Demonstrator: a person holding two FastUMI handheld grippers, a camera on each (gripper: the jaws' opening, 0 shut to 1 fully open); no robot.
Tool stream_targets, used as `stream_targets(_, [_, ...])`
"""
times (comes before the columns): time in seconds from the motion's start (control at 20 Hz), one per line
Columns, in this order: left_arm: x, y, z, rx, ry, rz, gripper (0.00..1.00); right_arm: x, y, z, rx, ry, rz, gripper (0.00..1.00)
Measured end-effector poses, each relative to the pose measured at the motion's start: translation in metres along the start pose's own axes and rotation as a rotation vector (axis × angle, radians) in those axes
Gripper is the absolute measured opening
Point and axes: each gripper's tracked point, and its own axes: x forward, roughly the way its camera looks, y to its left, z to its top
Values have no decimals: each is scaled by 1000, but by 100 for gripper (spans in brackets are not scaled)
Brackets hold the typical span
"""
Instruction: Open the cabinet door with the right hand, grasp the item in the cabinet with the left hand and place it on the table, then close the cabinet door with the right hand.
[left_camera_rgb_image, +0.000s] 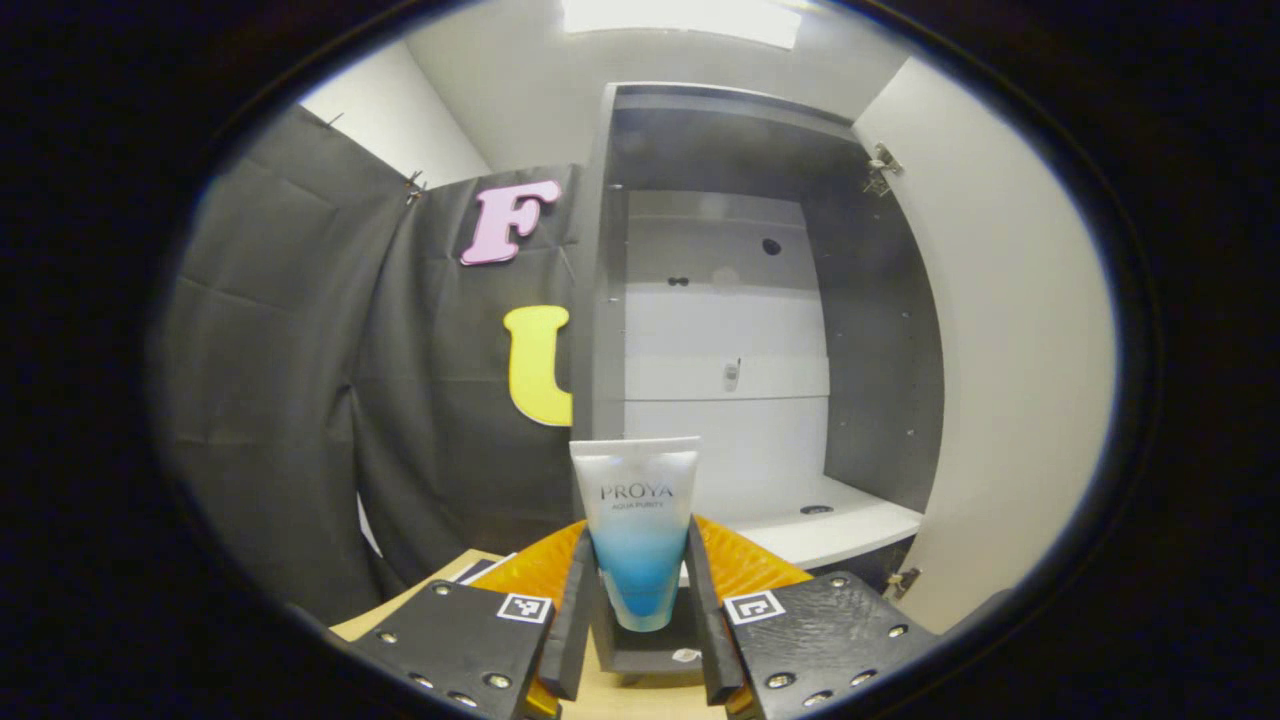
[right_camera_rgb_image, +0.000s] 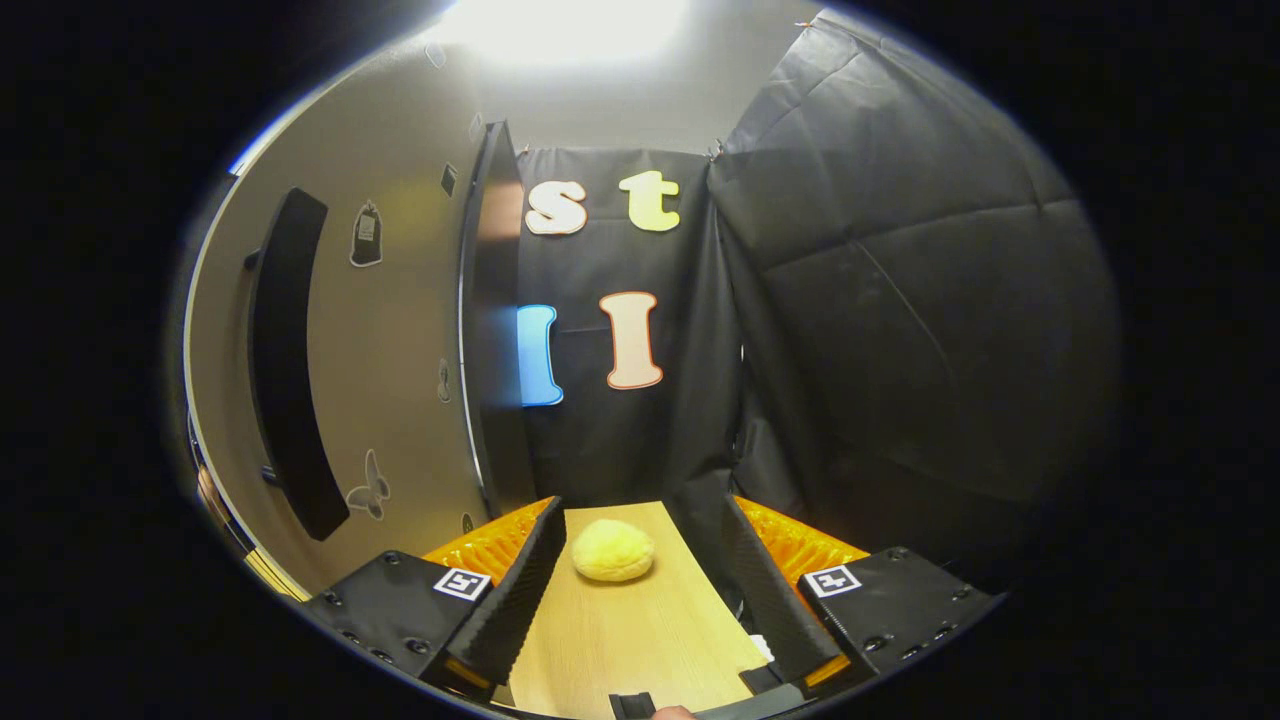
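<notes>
In the left gripper view, my left gripper is shut on a white-and-blue tube, held upright with its flat crimped end up. Behind it the cabinet stands open, its white bottom shelf bare, and its door swings out on the right. In the right gripper view, my right gripper is open above the wooden table, with nothing between its fingers. The door's outer face with its long dark handle rises to the left of that gripper.
A round yellow object lies on the table just ahead of the right gripper's fingers. Black cloth walls close the booth behind and to the sides. Small stickers dot the door's outer face.
</notes>
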Motion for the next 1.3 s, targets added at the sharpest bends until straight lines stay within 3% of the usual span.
stream_targets(0.05, [-9, 7, -4, 5, 1, 14, 47, 1, 1, 0, 0, -2, 6, 93])
stream_targets(0.1, [-18, 14, -6, 10, 2, 27, 47, 1, 1, 0, 3, -2, 15, 98])
stream_targets(0.45, [-69, 46, -34, 31, 19, 91, 47, 2, 5, -8, 27, 0, 51, 98])
stream_targets(0.55, [-79, 50, -44, 38, 23, 99, 47, 2, 3, -9, 30, -4, 50, 93])
stream_targets(0.75, [-97, 57, -69, 22, 38, 101, 47, 2, -1, -8, 41, -16, 45, 98])
stream_targets(0.9, [-112, 63, -98, 12, 61, 109, 47, 4, -3, -8, 51, -24, 37, 98])
stream_targets(0.95, [-115, 64, -106, 13, 68, 110, 47, 5, -2, -8, 52, -26, 35, 93])
stream_targets(1.0, [-118, 65, -113, 13, 73, 111, 46, 6, -2, -7, 53, -29, 32, 98])
stream_targets(1.3, [-138, 73, -165, -17, 111, 119, 47, 11, -5, -11, 56, -42, 1, 98])
